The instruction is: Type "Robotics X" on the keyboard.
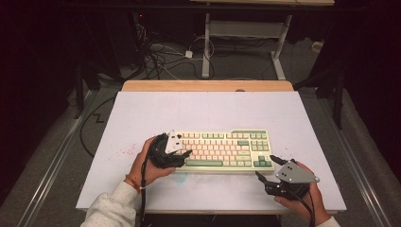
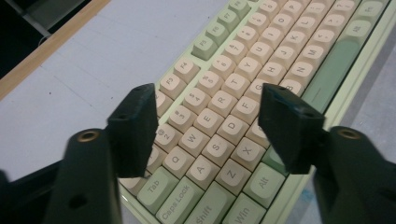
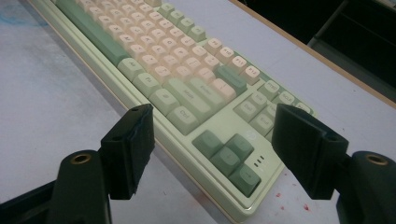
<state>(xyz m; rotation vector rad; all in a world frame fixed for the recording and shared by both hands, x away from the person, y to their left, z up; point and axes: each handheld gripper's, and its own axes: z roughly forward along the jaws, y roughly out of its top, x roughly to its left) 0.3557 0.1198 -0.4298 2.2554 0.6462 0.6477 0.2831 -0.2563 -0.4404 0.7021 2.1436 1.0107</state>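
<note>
A keyboard (image 1: 222,149) with cream and pale green keys lies on the white table top (image 1: 208,109), toward the near side. My left gripper (image 1: 182,150) hovers over the keyboard's left end, jaws open. In the left gripper view the open gripper (image 2: 208,93) frames the letter keys (image 2: 233,93), and nothing sits between the jaws. My right gripper (image 1: 265,165) is just off the keyboard's near right corner, also open. Its view puts the gripper (image 3: 215,112) above the arrow keys (image 3: 229,156) on the keyboard (image 3: 177,79); the jaws hold nothing.
A wooden strip (image 1: 208,85) borders the table's far edge. Beyond it, cables (image 1: 161,56) lie on the floor beside the white legs of another table (image 1: 206,47). Faint red specks (image 1: 126,151) mark the board left of the keyboard. Bare white board stretches behind the keyboard.
</note>
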